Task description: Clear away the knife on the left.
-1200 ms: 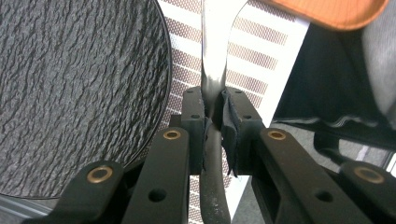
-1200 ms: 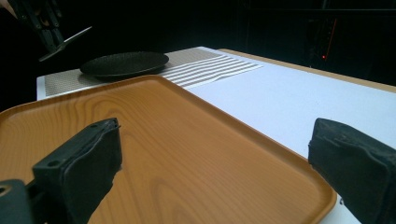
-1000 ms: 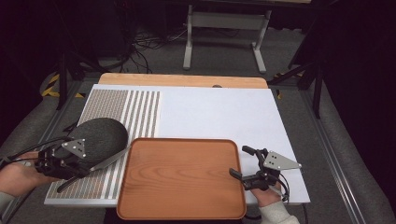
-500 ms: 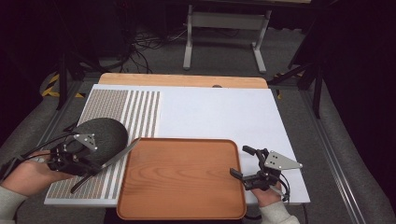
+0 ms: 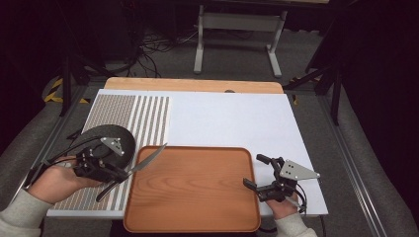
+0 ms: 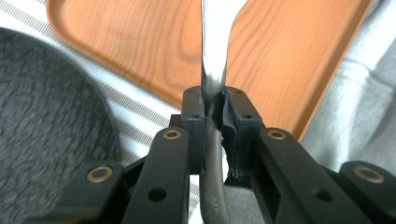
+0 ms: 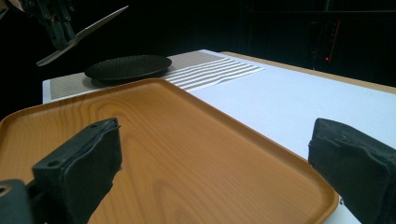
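The left hand-held gripper (image 5: 112, 176), clamped on a knife (image 5: 146, 160) at the tray's (image 5: 192, 219) nine o'clock edge, could let it pivot loose; the right hand-held gripper (image 5: 258, 173) gapes empty.

knife (image 6: 215, 56) tip cut off, plate (image 6: 46, 121) blurred

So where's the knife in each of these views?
High view: knife at lower left, blade over the tray's left edge.
Left gripper view: knife at top centre, clamped between the jaws.
Right gripper view: knife at top left, in the air.
Shared landmark: the wooden tray.
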Available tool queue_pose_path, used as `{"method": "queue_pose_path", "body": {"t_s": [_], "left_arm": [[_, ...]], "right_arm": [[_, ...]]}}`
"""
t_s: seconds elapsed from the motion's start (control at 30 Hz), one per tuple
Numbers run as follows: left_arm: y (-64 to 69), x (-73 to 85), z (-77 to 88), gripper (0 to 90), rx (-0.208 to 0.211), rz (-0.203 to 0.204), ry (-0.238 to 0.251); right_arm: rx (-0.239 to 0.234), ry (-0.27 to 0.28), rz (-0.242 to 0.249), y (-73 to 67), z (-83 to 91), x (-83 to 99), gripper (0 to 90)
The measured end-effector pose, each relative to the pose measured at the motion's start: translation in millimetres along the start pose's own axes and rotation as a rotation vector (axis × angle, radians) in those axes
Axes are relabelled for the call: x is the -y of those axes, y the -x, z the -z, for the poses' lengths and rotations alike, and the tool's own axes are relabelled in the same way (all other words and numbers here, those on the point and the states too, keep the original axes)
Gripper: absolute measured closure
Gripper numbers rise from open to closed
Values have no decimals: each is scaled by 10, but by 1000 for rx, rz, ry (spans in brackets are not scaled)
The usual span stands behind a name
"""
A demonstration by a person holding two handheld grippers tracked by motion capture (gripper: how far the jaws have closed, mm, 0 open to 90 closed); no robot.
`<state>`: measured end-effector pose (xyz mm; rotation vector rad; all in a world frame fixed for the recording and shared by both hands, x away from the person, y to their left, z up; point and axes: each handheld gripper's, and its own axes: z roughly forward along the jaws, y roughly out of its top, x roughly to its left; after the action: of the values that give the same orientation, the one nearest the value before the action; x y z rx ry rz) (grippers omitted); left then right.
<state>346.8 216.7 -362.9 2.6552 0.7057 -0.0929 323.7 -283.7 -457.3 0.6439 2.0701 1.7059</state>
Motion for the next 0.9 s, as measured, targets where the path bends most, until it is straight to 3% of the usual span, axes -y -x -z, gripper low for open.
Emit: {"method": "queue_pose_path", "body": {"t_s": [0.4,0.9], "left_arm": [[162,-177,-187,799,10,53,17],[264,-305,-407,799,31,100,45]], "right_arm": [[0,2,5,-2,5,-4,33],[-2,4,6,-1,12,-8,33]]}}
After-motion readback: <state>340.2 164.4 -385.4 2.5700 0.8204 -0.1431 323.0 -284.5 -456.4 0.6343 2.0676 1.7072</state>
